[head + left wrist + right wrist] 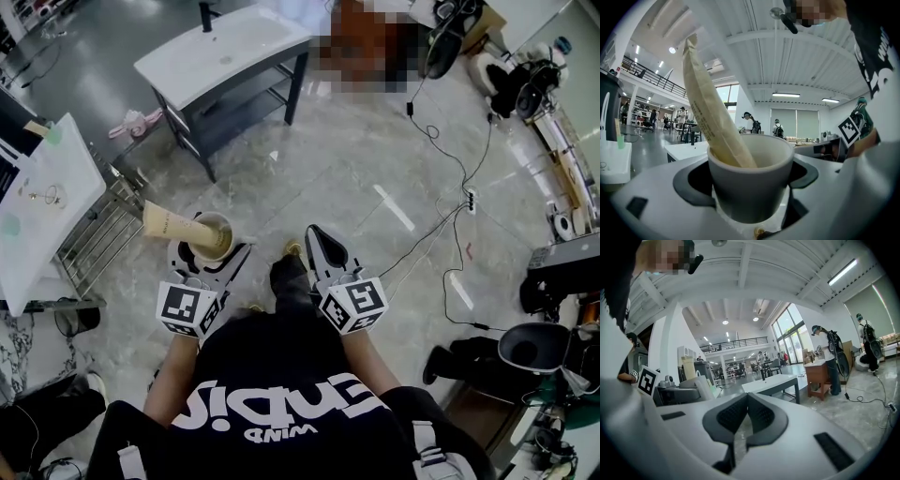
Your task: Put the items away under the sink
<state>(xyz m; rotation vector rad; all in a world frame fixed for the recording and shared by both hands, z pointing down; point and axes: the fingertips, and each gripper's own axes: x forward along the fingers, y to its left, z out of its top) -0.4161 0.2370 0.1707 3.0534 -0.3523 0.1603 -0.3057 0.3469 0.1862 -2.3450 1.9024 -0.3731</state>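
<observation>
A grey marble-patterned floor (356, 178) spreads below, crossed by thin black cables (432, 137) that reach a white power strip (471, 199). A chrome wire rack (98, 234) stands at the left, with a pink object (136, 120) lying beyond it. In the right gripper view, a person with a backpack (830, 357) stands at a brown wooden desk (818, 376).

You're holding the cup (212, 235) between the jaws of your left gripper (210, 247), with the tube (172, 222) standing in it and leaning off to your left. Your right gripper (317, 246) is hovering just beside it, to the right. The sink stand (234, 47) is standing well ahead — the wire rack (94, 234) is sitting left of the cup.
</observation>
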